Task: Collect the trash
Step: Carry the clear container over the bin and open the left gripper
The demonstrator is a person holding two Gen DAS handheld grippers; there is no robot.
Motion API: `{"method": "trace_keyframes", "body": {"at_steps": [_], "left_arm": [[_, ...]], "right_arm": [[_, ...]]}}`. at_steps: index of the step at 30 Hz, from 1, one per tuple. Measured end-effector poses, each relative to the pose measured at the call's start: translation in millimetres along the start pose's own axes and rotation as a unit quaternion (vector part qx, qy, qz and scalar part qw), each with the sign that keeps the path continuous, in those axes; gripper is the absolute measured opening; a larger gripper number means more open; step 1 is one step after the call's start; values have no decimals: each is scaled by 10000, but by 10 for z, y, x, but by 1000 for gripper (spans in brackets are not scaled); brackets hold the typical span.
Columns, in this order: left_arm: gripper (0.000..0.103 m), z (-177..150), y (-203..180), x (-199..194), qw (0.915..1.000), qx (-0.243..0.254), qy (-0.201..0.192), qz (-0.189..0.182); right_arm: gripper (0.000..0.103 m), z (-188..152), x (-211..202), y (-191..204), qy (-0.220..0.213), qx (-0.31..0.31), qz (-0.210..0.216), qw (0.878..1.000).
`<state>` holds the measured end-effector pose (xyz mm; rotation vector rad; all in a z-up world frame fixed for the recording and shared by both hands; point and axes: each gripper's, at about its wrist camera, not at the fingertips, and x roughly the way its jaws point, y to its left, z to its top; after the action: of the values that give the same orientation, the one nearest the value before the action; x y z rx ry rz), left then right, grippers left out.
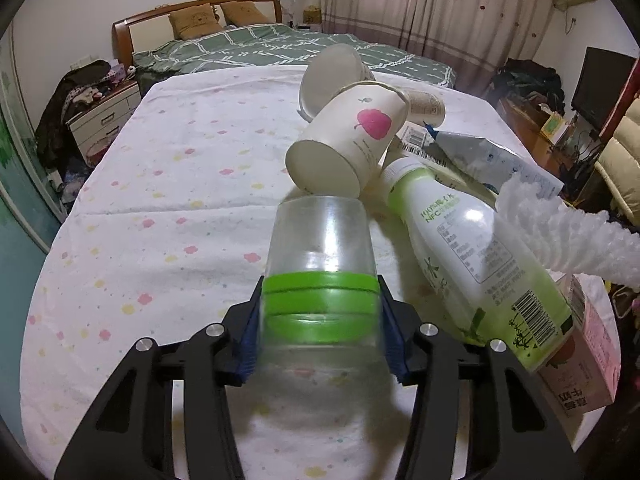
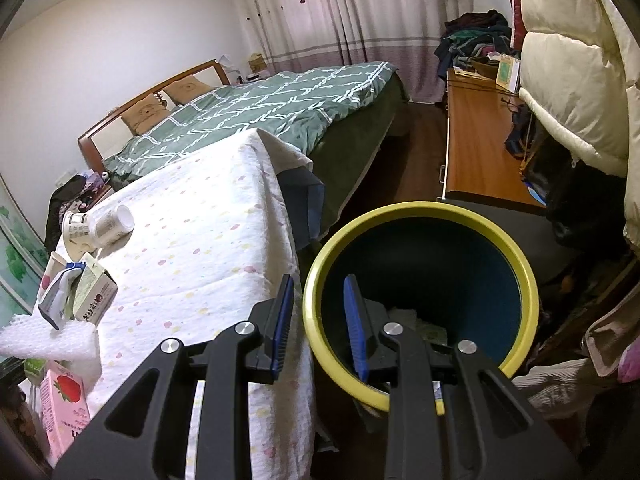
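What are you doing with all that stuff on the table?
Someone is clearing trash off a table using a gripper tool in each hand. The left gripper has closed around a clear bottle with a green band, which lies next to a paper cup, a green drink bottle and a pink carton. The right gripper is empty, hanging over the edge of a yellow-rimmed bin beside the table.

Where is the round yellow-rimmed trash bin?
In the right wrist view, the bin stands on the floor beside the cloth-covered table, just ahead of the right gripper.
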<state>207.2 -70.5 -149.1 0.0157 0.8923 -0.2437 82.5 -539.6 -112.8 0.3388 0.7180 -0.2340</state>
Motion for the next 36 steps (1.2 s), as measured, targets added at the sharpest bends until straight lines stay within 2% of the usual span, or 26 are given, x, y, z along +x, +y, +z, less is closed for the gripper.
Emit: {"method": "trace_keyframes", "body": {"at_steps": [9,15,18,22,28,34,36], "left_arm": [[50,-11,14,-375,9996,56,-242,134],[50,136,-115,-925,9971,242,-722,92],[50,264,-300,-1169,9946,471,-922,4],[50,407,-671,-1356,9907,815,-1025,-369],[50,547,-1377,-1401,9804,1327,-1060,-1000],[50,710,-2224,-1230,9668,1785,-862,-1616],[50,726,-2560,-1154,9599,2004,-758,-1807]], "right_arm": [[25,-11,-79,-15,-84,-6,64,9999],[25,-33,-154,-42,-174,18,142,9997],[25,-48,-216,-69,-251,18,167,9995],[25,-84,-335,-128,-385,27,101,9992],[25,-173,-586,-327,-584,52,-232,9980],[25,-278,-807,-554,-745,132,-606,9953],[25,-328,-868,-618,-775,138,-706,9944]]}}
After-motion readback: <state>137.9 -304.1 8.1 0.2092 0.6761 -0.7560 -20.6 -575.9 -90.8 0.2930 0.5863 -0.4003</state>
